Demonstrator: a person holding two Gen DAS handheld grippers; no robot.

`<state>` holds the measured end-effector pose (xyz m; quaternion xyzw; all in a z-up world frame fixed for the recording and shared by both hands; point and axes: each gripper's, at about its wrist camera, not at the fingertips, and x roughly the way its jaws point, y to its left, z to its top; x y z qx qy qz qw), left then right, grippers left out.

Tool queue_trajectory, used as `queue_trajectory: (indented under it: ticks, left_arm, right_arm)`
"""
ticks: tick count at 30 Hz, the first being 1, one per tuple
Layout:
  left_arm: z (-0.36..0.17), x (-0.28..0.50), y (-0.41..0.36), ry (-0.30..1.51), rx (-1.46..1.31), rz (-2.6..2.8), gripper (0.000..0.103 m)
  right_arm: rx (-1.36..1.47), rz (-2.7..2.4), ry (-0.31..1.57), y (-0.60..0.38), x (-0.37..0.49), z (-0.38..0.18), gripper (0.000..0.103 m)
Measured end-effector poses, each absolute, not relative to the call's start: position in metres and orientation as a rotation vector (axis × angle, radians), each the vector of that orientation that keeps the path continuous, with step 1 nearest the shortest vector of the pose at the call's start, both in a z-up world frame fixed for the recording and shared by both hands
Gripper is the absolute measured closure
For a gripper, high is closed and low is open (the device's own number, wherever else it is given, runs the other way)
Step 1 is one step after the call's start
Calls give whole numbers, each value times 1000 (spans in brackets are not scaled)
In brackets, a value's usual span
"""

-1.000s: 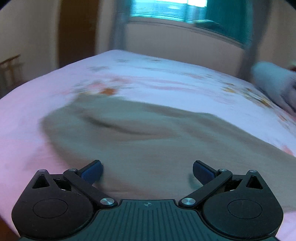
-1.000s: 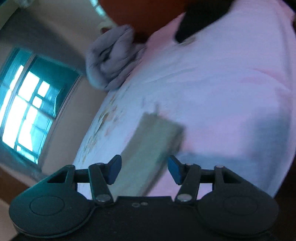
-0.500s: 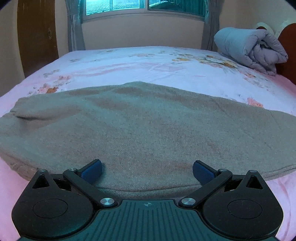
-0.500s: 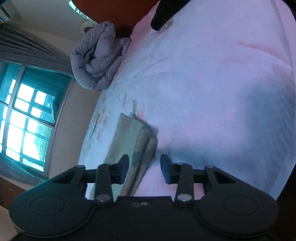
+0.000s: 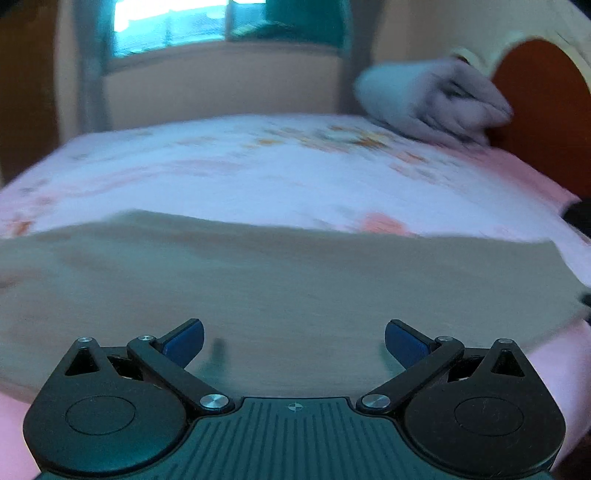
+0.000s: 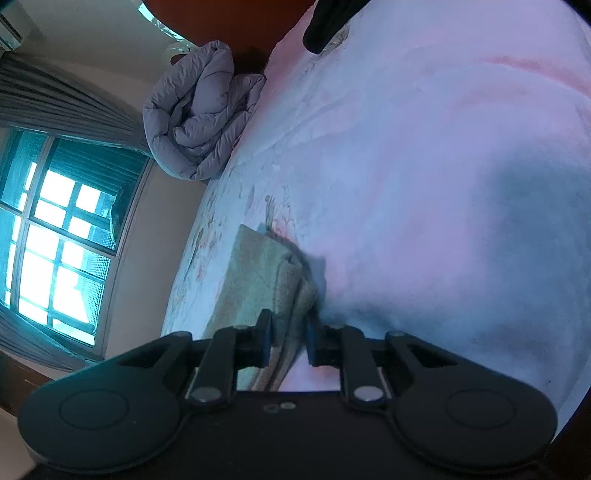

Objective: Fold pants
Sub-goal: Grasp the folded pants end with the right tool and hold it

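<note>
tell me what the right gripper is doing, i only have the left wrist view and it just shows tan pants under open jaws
Observer: The right gripper has the stacked edge of the pants between its fingers, and its jaws are closing on it.
Operator: is it at a corner or mid edge
Observer: Near a corner; the layered end stops just ahead of the fingertips, with the pink bedsheet beside it.
Operator: anything close to it on the bed
Observer: A black item lies far up the bed, and the rolled grey duvet sits by the headboard, both well apart from the pants.
</note>
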<state>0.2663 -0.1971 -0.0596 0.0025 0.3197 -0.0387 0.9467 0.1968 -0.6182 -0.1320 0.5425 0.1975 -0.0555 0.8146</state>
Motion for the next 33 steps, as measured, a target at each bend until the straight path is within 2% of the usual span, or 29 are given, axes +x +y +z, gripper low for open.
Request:
queue_trajectory:
  ticks: [2, 5, 9, 21, 25, 29, 33]
  left_arm:
    - [-81, 275, -233, 746, 38, -59, 0]
    - [-81, 262, -254, 687, 56, -5, 0]
    - [-81, 251, -253, 655, 22, -20, 0]
    - [-90, 238, -266, 659, 76, -49, 0]
    - [-76, 231, -256, 604, -37, -12, 0]
    - [-88, 240, -266, 655, 31, -26, 0]
    - [-83, 244, -260, 659, -21, -16, 0]
  right_arm:
    - [1164, -114, 428, -620, 197, -132, 94]
    - [1184, -95, 432, -624, 197, -132, 91]
    - [1159, -74, 431, -624, 196, -130, 87]
    - [1240, -70, 386, -629, 189, -142, 89]
    - [1247, -84, 393, -629, 191, -140, 88]
    - [1227, -93, 407, -627, 193, -137, 88]
    - [1221, -106, 414, -627, 195, -134, 87]
